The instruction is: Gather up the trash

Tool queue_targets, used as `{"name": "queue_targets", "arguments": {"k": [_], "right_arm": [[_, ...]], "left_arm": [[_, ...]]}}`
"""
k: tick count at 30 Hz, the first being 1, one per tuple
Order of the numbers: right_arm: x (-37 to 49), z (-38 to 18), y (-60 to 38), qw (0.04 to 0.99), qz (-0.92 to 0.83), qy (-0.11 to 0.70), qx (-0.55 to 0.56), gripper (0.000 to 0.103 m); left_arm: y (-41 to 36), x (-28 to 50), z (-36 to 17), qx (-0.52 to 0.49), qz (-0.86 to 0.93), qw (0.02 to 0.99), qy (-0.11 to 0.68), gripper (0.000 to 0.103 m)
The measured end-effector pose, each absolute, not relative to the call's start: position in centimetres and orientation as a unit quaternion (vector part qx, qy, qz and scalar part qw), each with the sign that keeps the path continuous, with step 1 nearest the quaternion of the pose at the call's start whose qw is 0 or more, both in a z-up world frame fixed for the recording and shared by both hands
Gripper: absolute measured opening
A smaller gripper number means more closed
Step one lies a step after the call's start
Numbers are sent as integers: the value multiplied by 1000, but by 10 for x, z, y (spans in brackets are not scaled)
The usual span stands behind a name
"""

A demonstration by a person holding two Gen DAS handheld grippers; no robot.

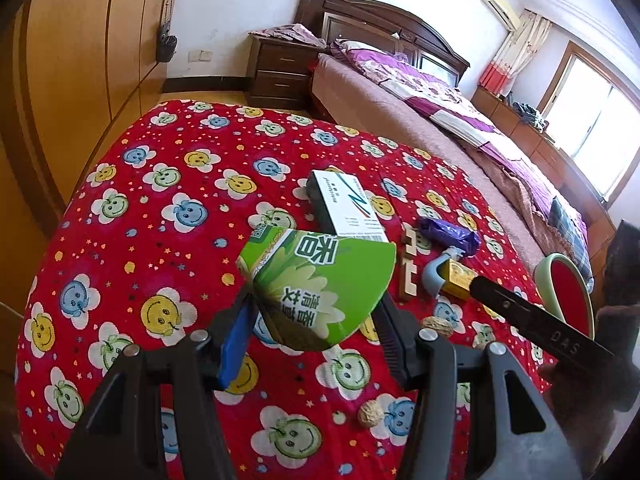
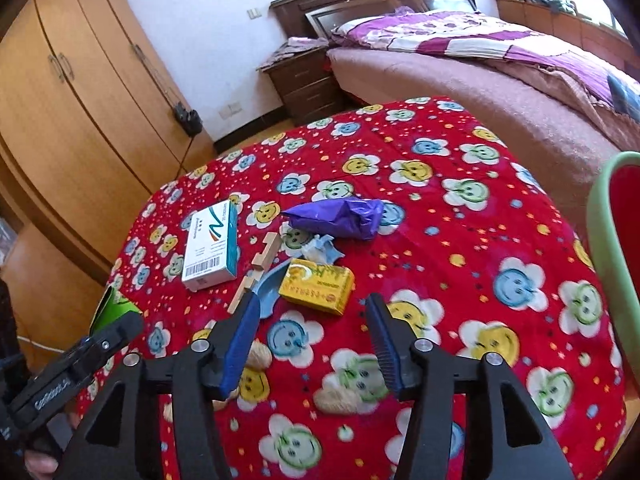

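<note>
My left gripper (image 1: pixel 316 300) is shut on a green carton (image 1: pixel 320 280) and holds it above the red smiley-flower cloth (image 1: pixel 160 200); the carton's edge also shows in the right wrist view (image 2: pixel 114 308). My right gripper (image 2: pixel 312 312) is open and empty, just short of a yellow box (image 2: pixel 318 285). Beyond it lie a crumpled purple bag (image 2: pixel 340 216), a bit of blue-white paper (image 2: pixel 322 250), a white-teal box (image 2: pixel 212 246), a wooden piece (image 2: pixel 260 272) and a blue curved plastic piece (image 2: pixel 268 288). Walnuts (image 2: pixel 340 398) lie under the right gripper.
A green-rimmed bin with red inside (image 2: pixel 616 248) stands at the right edge of the table, also in the left wrist view (image 1: pixel 568 292). A bed (image 2: pixel 480 64), a nightstand (image 2: pixel 304 80) and wooden wardrobes (image 2: pixel 80 100) lie beyond the table.
</note>
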State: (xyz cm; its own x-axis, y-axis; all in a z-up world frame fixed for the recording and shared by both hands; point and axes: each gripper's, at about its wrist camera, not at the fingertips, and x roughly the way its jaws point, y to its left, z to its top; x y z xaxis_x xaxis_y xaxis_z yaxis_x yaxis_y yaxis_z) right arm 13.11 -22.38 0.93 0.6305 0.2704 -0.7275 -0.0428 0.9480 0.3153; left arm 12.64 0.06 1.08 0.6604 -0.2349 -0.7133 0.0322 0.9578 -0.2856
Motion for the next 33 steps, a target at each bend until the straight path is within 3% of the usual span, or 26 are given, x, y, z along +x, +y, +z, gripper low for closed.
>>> {"name": "queue_targets", "arguments": {"k": [15, 17, 18, 33], "right_arm": [[148, -7, -208, 896, 44, 430, 98, 57], [148, -7, -207, 898, 40, 429, 91, 46], [148, -7, -207, 898, 41, 428, 90, 46], [90, 17, -242, 903, 66, 396, 154, 46]], "left_arm": [[2, 135, 1, -134, -78, 898, 412, 57], [2, 135, 2, -133, -79, 899, 411, 58], [2, 135, 2, -133, -79, 899, 411, 57], [-8, 117, 16, -128, -92, 903, 399, 58]]}}
